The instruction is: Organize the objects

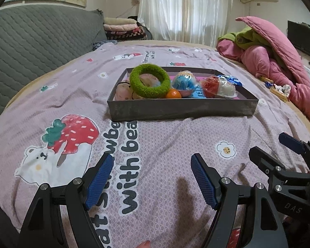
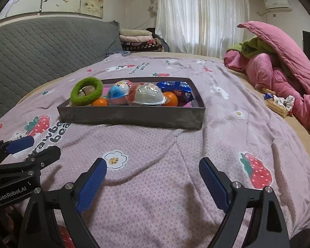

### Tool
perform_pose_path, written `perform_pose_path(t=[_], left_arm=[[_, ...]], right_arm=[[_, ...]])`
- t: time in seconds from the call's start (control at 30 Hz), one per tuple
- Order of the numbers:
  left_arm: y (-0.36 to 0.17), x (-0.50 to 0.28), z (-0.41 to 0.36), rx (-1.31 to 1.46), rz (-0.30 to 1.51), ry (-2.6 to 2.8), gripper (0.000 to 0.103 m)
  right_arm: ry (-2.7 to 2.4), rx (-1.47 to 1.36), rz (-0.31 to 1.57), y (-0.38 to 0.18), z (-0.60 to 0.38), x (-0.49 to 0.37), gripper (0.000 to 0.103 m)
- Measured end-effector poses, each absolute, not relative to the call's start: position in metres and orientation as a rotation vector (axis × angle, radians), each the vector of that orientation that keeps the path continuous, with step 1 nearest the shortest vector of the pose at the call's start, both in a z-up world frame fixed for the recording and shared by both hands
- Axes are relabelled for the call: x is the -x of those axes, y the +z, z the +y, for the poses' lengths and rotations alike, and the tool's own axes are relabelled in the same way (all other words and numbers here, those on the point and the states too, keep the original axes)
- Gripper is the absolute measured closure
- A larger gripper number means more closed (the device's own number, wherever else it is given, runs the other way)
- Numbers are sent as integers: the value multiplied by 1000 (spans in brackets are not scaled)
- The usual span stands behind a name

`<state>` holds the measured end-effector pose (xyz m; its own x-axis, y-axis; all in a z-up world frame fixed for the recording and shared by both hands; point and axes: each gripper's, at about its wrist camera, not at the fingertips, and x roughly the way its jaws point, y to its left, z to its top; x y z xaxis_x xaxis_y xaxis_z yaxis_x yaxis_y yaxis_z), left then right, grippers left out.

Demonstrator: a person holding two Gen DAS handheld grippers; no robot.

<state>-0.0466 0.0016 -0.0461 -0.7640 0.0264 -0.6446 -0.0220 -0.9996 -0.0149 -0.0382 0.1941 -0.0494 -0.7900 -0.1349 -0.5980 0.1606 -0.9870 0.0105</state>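
Two grippers, left gripper (image 1: 152, 177) and right gripper (image 2: 153, 183), hover side by side with jaws spread and empty above the pink bedspread (image 1: 165, 136). Ahead, a dark tray (image 1: 181, 108) holds a green ring (image 1: 149, 81), oranges (image 2: 99, 102) and wrapped snacks (image 2: 146, 97).

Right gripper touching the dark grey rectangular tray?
Apart. The right wrist view shows the open right gripper well short of the dark grey rectangular tray, bedspread between them.

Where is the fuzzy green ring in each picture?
Left wrist view: the green ring leans at the left end of the grey tray, just above centre.
Right wrist view: green ring at the tray's far-left corner, left of centre.
Shared landmark: the orange ball beside it.
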Motion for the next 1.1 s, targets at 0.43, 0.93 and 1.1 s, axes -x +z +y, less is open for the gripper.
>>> perform_pose_path(t=[0.43, 0.93, 1.1], left_arm=[[-55, 50, -1, 1084, 2, 2925, 24], [-56, 49, -1, 1092, 4, 2915, 24], [-56, 50, -1, 1100, 5, 2912, 24]], right_arm=[[-2804, -984, 64, -58, 190, 38, 12], [-2790, -992, 76, -62, 189, 38, 12], [-2789, -996, 77, -63, 188, 38, 12]])
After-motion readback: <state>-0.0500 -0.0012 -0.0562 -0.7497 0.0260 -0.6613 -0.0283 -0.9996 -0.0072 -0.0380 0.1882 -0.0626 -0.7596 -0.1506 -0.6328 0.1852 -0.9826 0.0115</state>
